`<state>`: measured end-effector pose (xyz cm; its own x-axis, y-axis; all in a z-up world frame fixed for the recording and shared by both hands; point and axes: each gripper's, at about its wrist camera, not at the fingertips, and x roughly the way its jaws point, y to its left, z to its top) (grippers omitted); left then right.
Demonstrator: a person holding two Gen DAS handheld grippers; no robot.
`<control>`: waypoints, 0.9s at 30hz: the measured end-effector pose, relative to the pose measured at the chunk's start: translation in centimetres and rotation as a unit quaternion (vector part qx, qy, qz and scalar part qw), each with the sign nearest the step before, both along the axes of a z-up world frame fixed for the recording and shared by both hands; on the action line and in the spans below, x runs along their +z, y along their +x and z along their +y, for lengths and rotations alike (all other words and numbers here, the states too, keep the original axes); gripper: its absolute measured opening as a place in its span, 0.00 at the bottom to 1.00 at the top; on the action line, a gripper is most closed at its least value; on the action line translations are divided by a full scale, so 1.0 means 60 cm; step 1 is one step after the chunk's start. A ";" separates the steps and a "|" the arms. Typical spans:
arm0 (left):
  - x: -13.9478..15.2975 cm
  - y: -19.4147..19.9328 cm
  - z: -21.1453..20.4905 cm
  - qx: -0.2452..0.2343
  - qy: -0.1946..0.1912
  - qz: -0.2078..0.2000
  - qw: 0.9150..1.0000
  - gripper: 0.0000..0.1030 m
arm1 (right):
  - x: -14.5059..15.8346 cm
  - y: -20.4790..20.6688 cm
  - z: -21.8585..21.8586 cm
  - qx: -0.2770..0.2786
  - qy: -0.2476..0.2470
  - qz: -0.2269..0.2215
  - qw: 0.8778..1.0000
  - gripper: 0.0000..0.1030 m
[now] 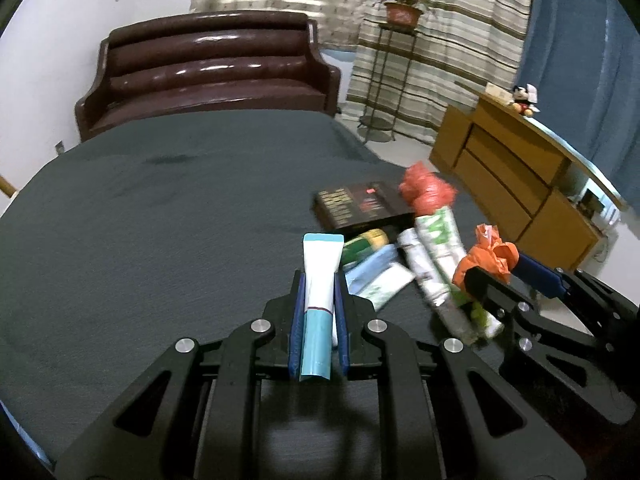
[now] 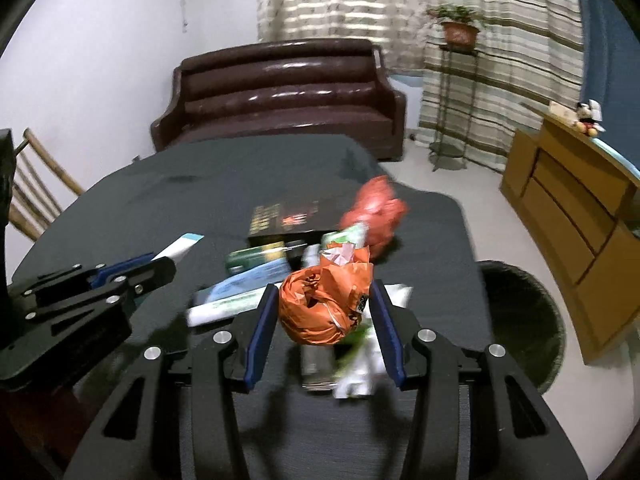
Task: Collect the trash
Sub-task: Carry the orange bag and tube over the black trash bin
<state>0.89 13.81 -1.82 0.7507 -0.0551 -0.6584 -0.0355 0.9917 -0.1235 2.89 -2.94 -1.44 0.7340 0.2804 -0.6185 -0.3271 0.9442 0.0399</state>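
Trash held: left gripper [image 1: 319,312] jaws clamp the white tube [image 1: 319,300]; right gripper [image 2: 325,312] jaws grip the orange bag [image 2: 320,306] above the counter [image 1: 140,220]. Carry both level toward the bin [image 2: 528,320]; maintain grip.

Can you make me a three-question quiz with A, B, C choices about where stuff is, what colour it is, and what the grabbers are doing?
1. Where is the dark trash bin?
A. on the sofa
B. on the floor beside the table
C. on the cabinet

2. What colour is the crumpled bag between the right gripper fingers?
A. orange
B. purple
C. yellow

3. What is the left gripper doing?
A. wide open, nothing in it
B. holding a book
C. shut on a white and teal tube

Answers:
1 B, the bin stands low at the table's right edge.
2 A, the bag is bright orange.
3 C, the blue pads press both sides of the tube.
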 end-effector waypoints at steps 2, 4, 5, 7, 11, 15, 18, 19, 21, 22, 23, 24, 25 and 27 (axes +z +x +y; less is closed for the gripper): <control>0.007 0.007 -0.022 -0.010 -0.001 -0.004 1.000 0.13 | 0.004 0.006 -0.027 -0.017 0.001 -0.005 1.000 0.45; 0.012 0.014 -0.049 -0.022 -0.001 -0.007 1.000 0.13 | 0.005 0.013 -0.055 -0.036 0.001 -0.008 0.999 0.45; 0.013 0.017 -0.061 -0.028 0.000 -0.009 1.000 0.13 | 0.004 0.016 -0.067 -0.044 0.000 -0.009 0.999 0.45; 0.016 0.026 -0.082 -0.036 0.001 -0.011 0.999 0.13 | 0.003 0.024 -0.093 -0.059 -0.003 -0.011 0.998 0.45; 0.017 0.044 -0.130 -0.056 0.002 -0.014 0.998 0.13 | -0.001 0.039 -0.137 -0.086 -0.009 -0.014 0.996 0.45; 0.016 0.065 -0.180 -0.072 0.009 -0.015 0.997 0.13 | -0.009 0.050 -0.175 -0.108 -0.011 -0.013 0.994 0.45; 0.013 0.077 -0.207 -0.081 0.014 -0.015 0.997 0.13 | -0.018 0.063 -0.206 -0.124 -0.011 -0.011 0.992 0.45; 0.012 0.082 -0.218 -0.083 0.017 -0.015 0.996 0.13 | -0.020 0.064 -0.213 -0.127 -0.011 -0.010 0.992 0.45; 0.008 0.090 -0.234 -0.089 0.020 -0.013 0.996 0.13 | -0.024 0.070 -0.227 -0.133 -0.010 -0.008 0.991 0.45; 0.005 0.097 -0.246 -0.092 0.023 -0.012 0.995 0.13 | -0.026 0.073 -0.234 -0.136 -0.011 -0.007 0.991 0.45; 0.003 0.103 -0.252 -0.094 0.025 -0.011 0.995 0.13 | -0.028 0.076 -0.240 -0.140 -0.012 -0.007 0.990 0.45; 0.002 0.110 -0.263 -0.095 0.027 -0.009 0.995 0.13 | -0.028 0.075 -0.242 -0.142 -0.012 -0.008 0.990 0.45; 0.000 0.112 -0.267 -0.096 0.027 -0.008 0.995 0.13 | -0.029 0.078 -0.249 -0.145 -0.012 -0.008 0.989 0.45; -0.004 0.120 -0.278 -0.101 0.030 -0.006 0.994 0.13 | -0.032 0.083 -0.263 -0.149 -0.009 -0.008 0.989 0.45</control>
